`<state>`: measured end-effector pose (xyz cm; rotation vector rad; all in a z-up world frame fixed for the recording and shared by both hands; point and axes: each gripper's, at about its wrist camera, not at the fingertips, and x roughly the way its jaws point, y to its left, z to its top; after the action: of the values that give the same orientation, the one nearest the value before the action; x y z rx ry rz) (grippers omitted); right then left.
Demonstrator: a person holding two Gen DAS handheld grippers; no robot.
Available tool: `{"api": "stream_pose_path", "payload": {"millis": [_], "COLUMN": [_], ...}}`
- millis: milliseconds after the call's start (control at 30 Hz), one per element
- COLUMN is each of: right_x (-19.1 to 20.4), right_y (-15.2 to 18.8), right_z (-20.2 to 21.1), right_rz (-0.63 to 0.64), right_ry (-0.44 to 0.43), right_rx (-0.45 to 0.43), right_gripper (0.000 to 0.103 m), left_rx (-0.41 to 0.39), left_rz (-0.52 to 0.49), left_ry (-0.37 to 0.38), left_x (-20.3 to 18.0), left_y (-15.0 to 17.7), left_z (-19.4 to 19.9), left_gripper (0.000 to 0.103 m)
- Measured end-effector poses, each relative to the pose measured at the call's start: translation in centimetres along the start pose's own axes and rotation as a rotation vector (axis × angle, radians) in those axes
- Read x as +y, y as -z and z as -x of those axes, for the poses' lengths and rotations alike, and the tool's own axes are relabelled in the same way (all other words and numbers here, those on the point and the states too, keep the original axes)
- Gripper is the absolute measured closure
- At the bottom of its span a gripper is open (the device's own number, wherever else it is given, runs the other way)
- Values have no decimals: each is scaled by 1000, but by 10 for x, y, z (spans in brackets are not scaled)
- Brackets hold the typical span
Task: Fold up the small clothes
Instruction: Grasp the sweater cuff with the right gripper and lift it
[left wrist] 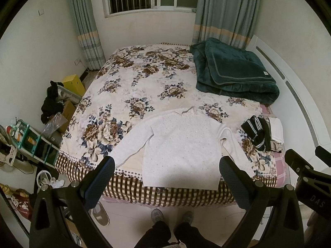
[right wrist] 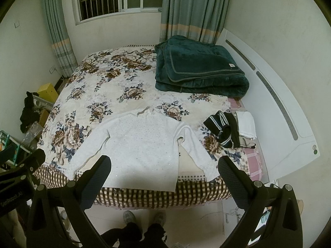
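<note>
White knit sweater (left wrist: 182, 144) lies flat, front up, on the near part of the floral bedspread (left wrist: 132, 86), hem at the bed's near edge, where it overhangs the checked border, collar pointing away toward the window. Long axis of the body runs straight away from the person; both sleeves splay outward and back down toward the near edge, one to each side. Left gripper (left wrist: 166, 177) held above and short of the hem, jaws spread wide, nothing between them; seen through it, the sweater body sits centred ahead and below. Right gripper (right wrist: 164, 175) likewise spread wide and empty, at about the same height; in its view the sweater (right wrist: 142, 148) sits slightly left of centre, with the right sleeve cuff just beside its right finger in the picture. Neither tool touches cloth. Person's shoes and dark trouser legs visible below, standing at the foot of the bed, square to the garment. Judgement: folding not yet started; each hand is on its own side of the garment's midline, so the left is nearer the left sleeve, the right nearer the right sleeve, and a sleeve-inward fold would cross the long axis. A small pile of dark and pale clothes (right wrist: 229, 128) sits to the right of the sweater, near but apart from the sleeve. Folded green blanket (right wrist: 196, 68) well beyond, far right corner.
</note>
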<state>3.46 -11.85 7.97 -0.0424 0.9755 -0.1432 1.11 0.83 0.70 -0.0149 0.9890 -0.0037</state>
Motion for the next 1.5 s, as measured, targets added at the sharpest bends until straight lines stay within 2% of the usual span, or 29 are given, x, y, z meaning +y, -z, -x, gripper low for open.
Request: {"api": "stream_pose_path", "payload": {"millis": [233,367,467,567,667,767,933,1100,1267,1300,1400,1433,1467,1500], "right_x": [3,3,-11,-45,-93,-150,-259,-352,-390,-392,-393,-394,-395,-397], "right_y": [-4,-13,-9,4,28,58,125,206,276,285,296,297,297,297], "right_z": [-1,-26,-67,-130,-202,-281,-427,-562,-657,-669,-684,-682,-679,-673], "right_rz": [-16,-61,-112,-202,-297,-402,-614,-850,-1040,-1076,-1107,-1099,-1085,-1067], "right_ry": [-7,-10,19,51,108,147,192,180,106,69,23,27,32,26], "right_rx": [1,17,60,121,190,273,401,514,637,644,620,599,591,584], "right_gripper": [0,0,0,0,0,0,0,2,4,7,30,57,73,94], "left_rx": [-8,-62,-101,-120,-93,-27,67,203,302,311,350,355,357,360], "left_rz": [1,-3,-14,-55,-91,-108,-107,-84,-135,-147,-187,-199,-208,-218], "left_ry": [0,-3,-7,-12,-25,-39,-117,-166,-215,-219,-228,-228,-225,-222], "left_x": [-4,-15,-20,-29,-40,-65,-115,-151,-180,-183,-197,-202,-206,-211], "left_y": [-3,-16,-23,-20,-12,-4,15,47,74,77,83,84,84,82], "left_z": [2,-14,-48,-95,-148,-216,-338,-454,-533,-542,-566,-571,-574,-576], "left_gripper": [0,0,0,0,0,0,0,0,0,0,0,0,0,0]}}
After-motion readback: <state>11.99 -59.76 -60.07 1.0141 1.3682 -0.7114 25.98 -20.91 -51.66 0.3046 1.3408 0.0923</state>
